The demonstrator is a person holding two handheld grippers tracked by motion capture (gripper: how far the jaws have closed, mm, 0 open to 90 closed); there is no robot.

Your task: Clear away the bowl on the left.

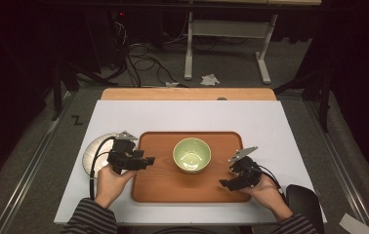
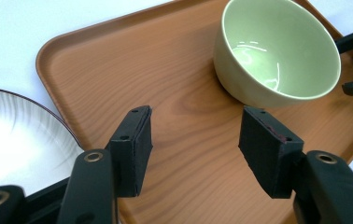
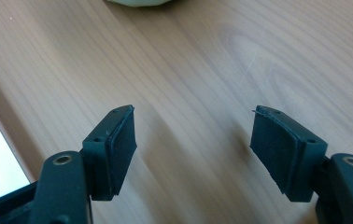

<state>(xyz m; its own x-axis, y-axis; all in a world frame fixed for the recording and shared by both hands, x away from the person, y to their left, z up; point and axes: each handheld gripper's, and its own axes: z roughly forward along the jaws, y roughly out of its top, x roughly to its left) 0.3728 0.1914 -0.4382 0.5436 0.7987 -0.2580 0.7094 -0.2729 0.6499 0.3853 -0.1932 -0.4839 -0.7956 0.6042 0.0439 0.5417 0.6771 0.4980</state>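
Both tongs, left [image 1: 149, 160] and right [image 1: 223, 184], gape over the wood-grain tray [image 1: 159, 184] flanking a glossy green bowl [image 1: 192, 155].

Both forearms in striped sleeves reach in from the near edge of the tray [image 1: 153, 190]. The left gripper [image 1: 148, 161] hangs over the tray's left edge, jaws parted with nothing between them, pointing inward. The right gripper [image 1: 224, 183] sits over the tray's near right corner, jaws likewise spread and empty.
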